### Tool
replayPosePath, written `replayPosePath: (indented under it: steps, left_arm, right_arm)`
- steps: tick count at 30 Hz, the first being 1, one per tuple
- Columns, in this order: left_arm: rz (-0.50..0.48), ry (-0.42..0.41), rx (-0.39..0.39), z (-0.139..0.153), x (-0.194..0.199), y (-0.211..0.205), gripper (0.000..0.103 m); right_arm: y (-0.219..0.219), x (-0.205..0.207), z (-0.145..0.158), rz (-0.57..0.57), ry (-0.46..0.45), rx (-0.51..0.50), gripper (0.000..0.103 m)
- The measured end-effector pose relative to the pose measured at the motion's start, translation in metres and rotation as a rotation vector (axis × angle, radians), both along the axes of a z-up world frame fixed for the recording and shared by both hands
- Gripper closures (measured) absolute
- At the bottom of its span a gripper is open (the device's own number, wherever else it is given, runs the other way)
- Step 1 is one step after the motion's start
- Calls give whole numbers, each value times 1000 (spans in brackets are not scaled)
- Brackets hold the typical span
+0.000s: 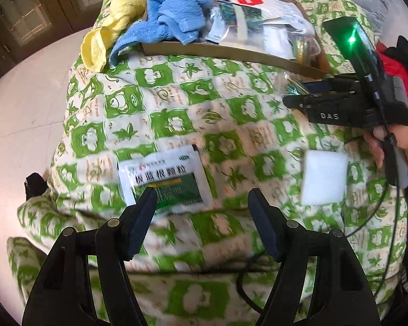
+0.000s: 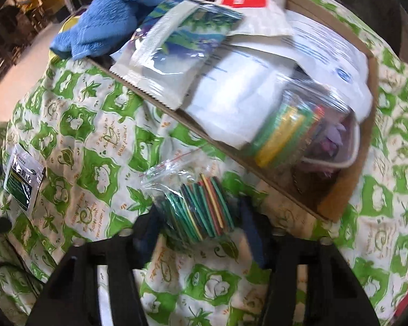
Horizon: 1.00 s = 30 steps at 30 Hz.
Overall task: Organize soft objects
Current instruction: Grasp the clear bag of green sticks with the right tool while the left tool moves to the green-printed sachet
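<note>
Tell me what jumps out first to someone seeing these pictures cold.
The green-and-cream patterned quilt fills both views, with an overstuffed brown cardboard tray at its far side. A crumpled blue towel spills over the tray's left end. In front of the tray, a clear zip bag of coloured sticks lies loose.

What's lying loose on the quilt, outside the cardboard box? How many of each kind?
Green and white sachet: 1
White pad: 1
Zip bag of coloured sticks: 1
Total: 3
The yellow towel and blue towel hang over the box edge, so they are not counted.
</note>
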<state>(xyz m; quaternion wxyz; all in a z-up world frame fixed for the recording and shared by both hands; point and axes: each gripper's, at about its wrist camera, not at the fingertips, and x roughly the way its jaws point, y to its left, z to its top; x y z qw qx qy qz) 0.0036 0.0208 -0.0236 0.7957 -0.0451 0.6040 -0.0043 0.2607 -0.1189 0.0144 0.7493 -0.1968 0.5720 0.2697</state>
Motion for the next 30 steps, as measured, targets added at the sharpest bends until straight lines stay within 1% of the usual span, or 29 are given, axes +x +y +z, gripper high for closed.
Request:
replayPosePath:
  steps: [3,4,7,8,10,14,21,22,23,30]
  left_arm:
    - [14,-5,12,7,-7,-5,33]
    - [14,-3,14,8,-8,-6,33]
    - [9,9,31,9,-11,-15,33]
    - [5,13,44,9,-12,-18,33]
    - [-4,18,60,7,-12,-22,33]
    - [-10,28,73,3,-12,-25,33]
    - [-22,25,82,4,-11,-27,33]
    - [-22,24,81,3,-11,-27,33]
    - [-23,23,81,3,-10,-27,33]
    - [-41,27,82,-3,-10,-29,33]
  right_arm:
    - [-7,-3,3,-7,-37,-15,72]
    - [-14,-11,3,-14,-42,-10,77]
    - [-27,-24,6,-24,-36,20,82]
    - [-31,-37,8,-23,-32,35,82]
    - [-39,-47,12,-17,-21,68,83]
    - [-41,-62,14,1,-21,89,84]
    - [-48,-67,18,8,-16,116,84]
    - [-46,-62,22,11,-15,117,84]
    - [-47,-68,24,13,-15,118,84]
    - [-38,-66,24,25,-8,117,84]
